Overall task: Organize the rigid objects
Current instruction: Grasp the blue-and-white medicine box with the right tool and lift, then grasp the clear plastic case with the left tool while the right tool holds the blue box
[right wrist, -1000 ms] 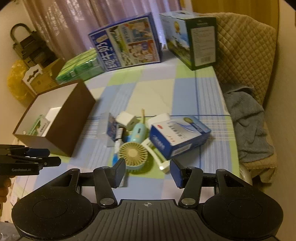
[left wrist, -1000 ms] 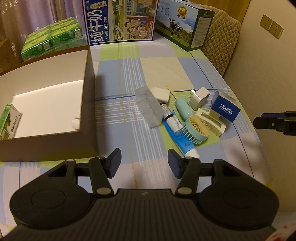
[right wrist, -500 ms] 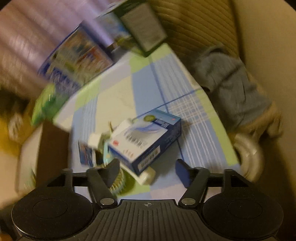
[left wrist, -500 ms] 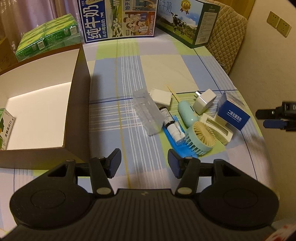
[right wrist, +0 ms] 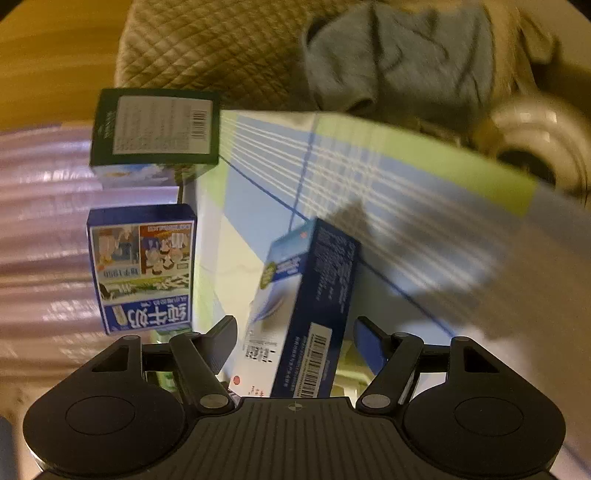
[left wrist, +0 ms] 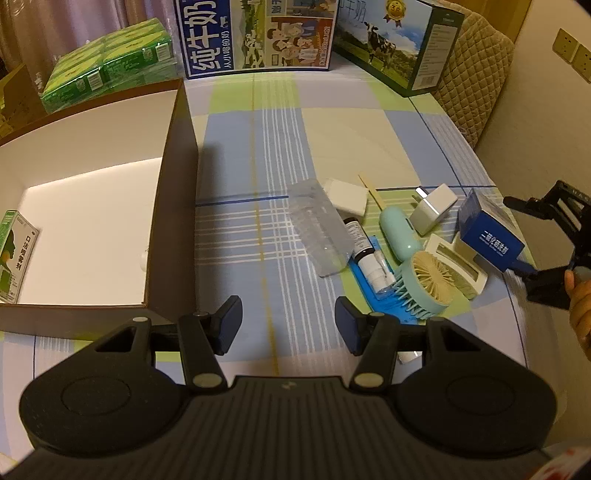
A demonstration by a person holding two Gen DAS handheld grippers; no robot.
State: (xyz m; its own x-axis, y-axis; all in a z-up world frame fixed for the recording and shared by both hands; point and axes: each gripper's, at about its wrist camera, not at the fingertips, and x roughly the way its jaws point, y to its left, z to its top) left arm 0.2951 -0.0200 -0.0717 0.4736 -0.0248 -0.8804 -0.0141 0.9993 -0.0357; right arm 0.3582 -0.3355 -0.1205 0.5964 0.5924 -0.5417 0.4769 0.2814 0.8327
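Right gripper (right wrist: 295,339) jaws spread, straddling blue-and-white rectangular cardboard box (right wrist: 306,314) near worktop's right edge; left gripper (left wrist: 288,321) jaws spread, hovering empty.

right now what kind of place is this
Probably a room in a home: a table with a plaid tablecloth, a quilted chair cover, curtains, and retail milk cartons stacked at the back.

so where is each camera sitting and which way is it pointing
Left wrist: on the left gripper, above the near table edge, looking across the checked cloth at the brown box and the clutter; the right gripper and a hand show at right.
Right wrist: on the right gripper, rolled sideways, open fingers either side of the blue box.
Shared: the blue box, the milk cartons.
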